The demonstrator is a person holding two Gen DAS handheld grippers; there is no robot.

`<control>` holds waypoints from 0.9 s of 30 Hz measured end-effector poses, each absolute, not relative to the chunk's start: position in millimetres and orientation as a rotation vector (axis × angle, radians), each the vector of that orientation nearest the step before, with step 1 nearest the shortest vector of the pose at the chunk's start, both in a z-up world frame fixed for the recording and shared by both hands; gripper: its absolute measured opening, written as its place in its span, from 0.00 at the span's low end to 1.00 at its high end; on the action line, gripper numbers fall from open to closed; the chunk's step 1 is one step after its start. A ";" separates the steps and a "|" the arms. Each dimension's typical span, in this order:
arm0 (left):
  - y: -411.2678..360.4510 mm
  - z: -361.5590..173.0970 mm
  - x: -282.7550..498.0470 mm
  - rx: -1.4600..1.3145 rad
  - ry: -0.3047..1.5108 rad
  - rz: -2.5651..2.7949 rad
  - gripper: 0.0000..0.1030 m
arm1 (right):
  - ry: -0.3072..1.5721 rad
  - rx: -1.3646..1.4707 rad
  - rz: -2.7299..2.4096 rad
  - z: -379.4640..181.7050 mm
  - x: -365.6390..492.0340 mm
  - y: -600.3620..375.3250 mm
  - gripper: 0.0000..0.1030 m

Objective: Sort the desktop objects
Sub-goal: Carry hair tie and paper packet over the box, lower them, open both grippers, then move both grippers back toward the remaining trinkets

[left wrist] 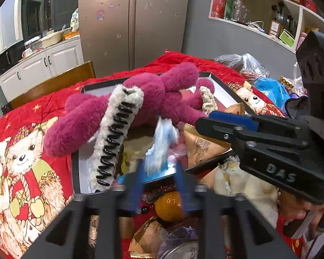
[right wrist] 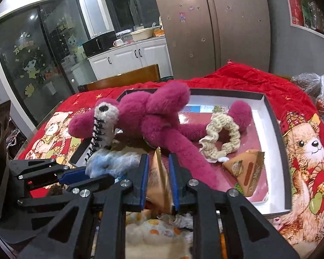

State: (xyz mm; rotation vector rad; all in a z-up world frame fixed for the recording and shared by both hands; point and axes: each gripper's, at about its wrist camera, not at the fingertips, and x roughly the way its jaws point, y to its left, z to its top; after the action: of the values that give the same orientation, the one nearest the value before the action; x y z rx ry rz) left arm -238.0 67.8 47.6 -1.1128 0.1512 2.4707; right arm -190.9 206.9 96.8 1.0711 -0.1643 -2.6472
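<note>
left gripper [left wrist: 158, 181]: jaws parted, blue pads blurred — a fluffy pale-blue tuft [left wrist: 161, 142] sits in the gap just past the tips; pads not pressing it
right gripper [right wrist: 158, 170]: jaws part-open around a tan snack packet [right wrist: 159, 185] standing on edge between the blue pads; pads close beside it, contact with it cannot be told
snack packet: tan wrapper with print, tilted, lower end hidden behind the jaws
pale-blue tuft: soft and wispy, white-blue, lying at the near rim of the box, left of the right jaws, touching the left gripper's tip in the right wrist view
box [right wrist: 276, 129]: shallow tray, dark outer wall, white inner wall, red floor — straight ahead of both jaws
plush toy [right wrist: 153, 112]: magenta, fuzzy, long limbs; sprawled over the far-left rim of the box, one long limb running toward the right jaws, another reaching to the far right
hair clip [left wrist: 114, 138]: cream fleece-covered claw clip with a row of black teeth, leaning on the plush head, ahead-left of the left jaws
scrunchie [right wrist: 222, 139]: cream knitted ring, inside the box, ahead-right of the right jaws, beside the plush limb
second packet [right wrist: 246, 170]: tan triangular wrapper, inside the box, right of the right jaws
orange [left wrist: 169, 205]: small round fruit, below and behind the left jaws, outside the box
cloth [right wrist: 308, 151]: red with cartoon bears, under everything
</note>
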 end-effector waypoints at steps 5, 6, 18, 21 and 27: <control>69.7 52.8 -234.6 -1.060 0.189 2.515 0.63 | -0.211 0.960 -2.655 117.5 -180.7 208.6 0.77; 69.1 53.1 -235.3 -1.064 0.179 2.514 0.63 | -0.215 0.951 -2.658 119.7 -180.1 210.2 0.83; 59.1 62.1 -239.6 -1.084 0.182 2.562 0.65 | -0.283 0.947 -2.637 138.0 -174.3 218.2 0.96; 54.3 76.5 -234.1 -1.051 0.184 2.591 0.65 | -0.385 0.986 -2.584 142.4 -172.7 223.2 0.96; 28.2 151.3 -185.0 -0.835 0.136 2.661 0.67 | -0.434 0.833 -2.648 193.6 -124.6 233.2 0.98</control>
State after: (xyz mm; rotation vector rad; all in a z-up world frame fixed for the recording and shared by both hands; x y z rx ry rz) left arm -185.0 28.2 151.3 -0.8351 0.1361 2.6615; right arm -124.6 233.2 193.6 0.8333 -0.4336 -2.6483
